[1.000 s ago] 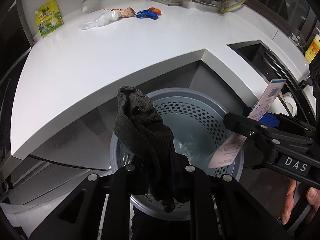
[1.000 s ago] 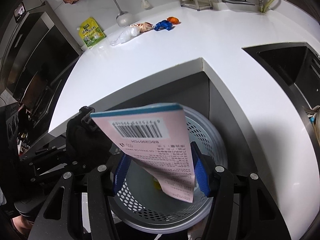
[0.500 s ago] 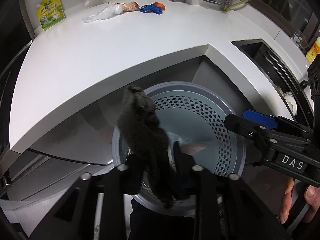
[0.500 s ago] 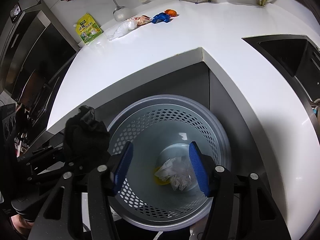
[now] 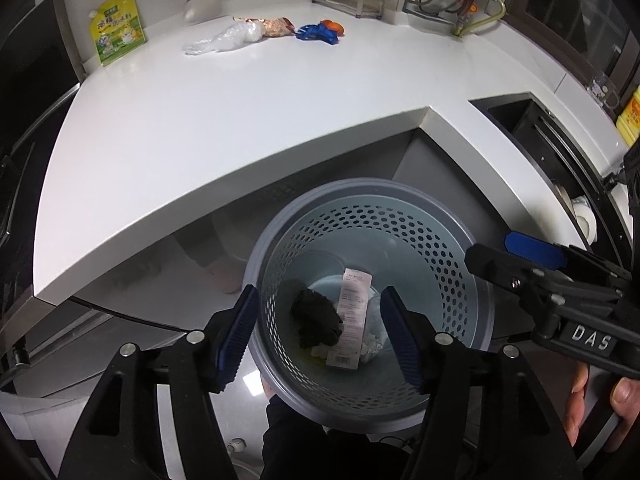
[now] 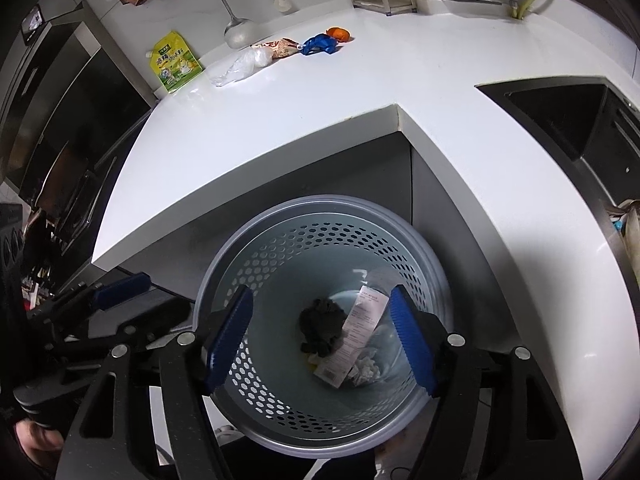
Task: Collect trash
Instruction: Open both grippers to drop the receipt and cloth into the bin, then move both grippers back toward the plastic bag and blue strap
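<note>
A white bench [image 5: 248, 120] wraps the kitchen corner, a perforated bin [image 5: 460, 280] on the floor below. Both tools, left [image 5: 316, 336] and right [image 6: 320, 340], hang over it, jaws opening with nothing between. A dark rag [image 5: 316, 320] and receipt [image 5: 352, 316] lie inside. The drop looks done; next comes reaching the far wrappers [image 5: 276, 28] and clear bag [image 5: 224, 40].

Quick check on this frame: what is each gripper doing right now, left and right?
Left gripper: jaws opening, empty; the dark cloth lies in the bin.
Right gripper: jaws opening, empty; the paper slip lies in the bin.
</note>
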